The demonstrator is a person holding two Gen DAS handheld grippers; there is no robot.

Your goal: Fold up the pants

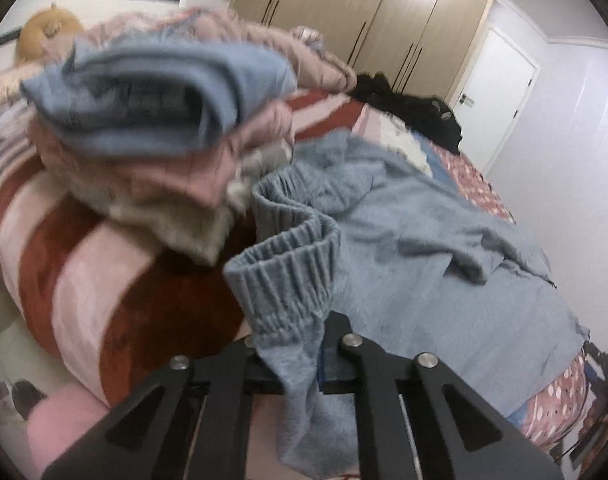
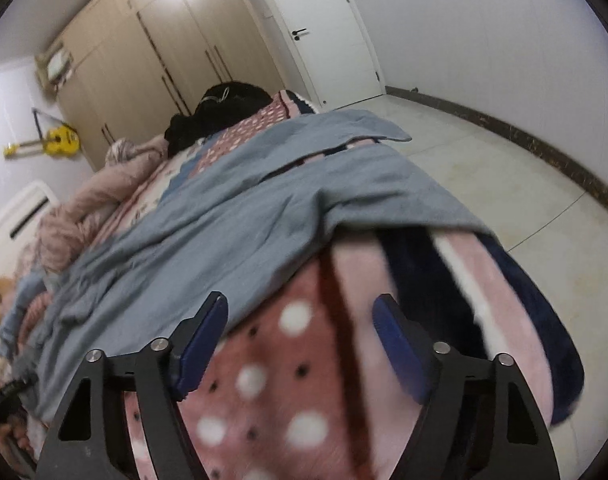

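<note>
The left gripper (image 1: 292, 364) is clamped tight on the ribbed waistband of the grey-blue pants (image 1: 423, 248), which spread away ahead of it and to its right across the bed (image 1: 64, 280). The right gripper (image 2: 300, 344) stands partly open with nothing between its pads; the pants' edge lies just beyond its left finger, only the dotted blanket (image 2: 264, 392) under the gap. The likely trouble: if the right jaws close here they catch blanket rather than cloth, or take one layer only, and the fold goes askew. A one-sided pull from the left could also drag the pants toward the stack (image 1: 152, 128) just ahead-left and topple it. Only the left view shows the waistband grip and stack; only the right view shows the far leg ends and the floor (image 2: 483, 184).
</note>
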